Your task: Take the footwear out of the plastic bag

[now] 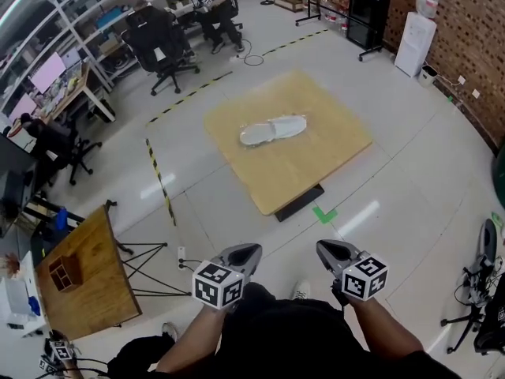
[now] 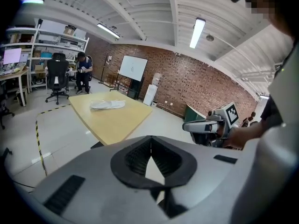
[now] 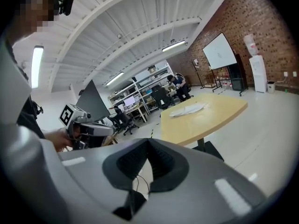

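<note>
A clear plastic bag with pale footwear inside [image 1: 273, 129] lies in the middle of a light wooden table [image 1: 331, 152], well ahead of me. The same bag [image 2: 107, 105] shows far off in the left gripper view, and the bag [image 3: 188, 110] again in the right gripper view. My left gripper [image 1: 245, 253] and right gripper [image 1: 328, 251] are held close to my body, side by side, well short of the table. Both are shut with nothing between the jaws. The right gripper [image 2: 202, 127] appears in the left gripper view, and the left gripper [image 3: 91, 130] in the right gripper view.
A smaller wooden table [image 1: 83, 279] with a brown box stands at the lower left, beside a folding stand [image 1: 146, 260]. Yellow-black floor tape [image 1: 160, 180] runs left of the big table. Office chairs, desks and seated people [image 1: 213, 10] fill the back left. A brick wall [image 1: 465, 30] is on the right.
</note>
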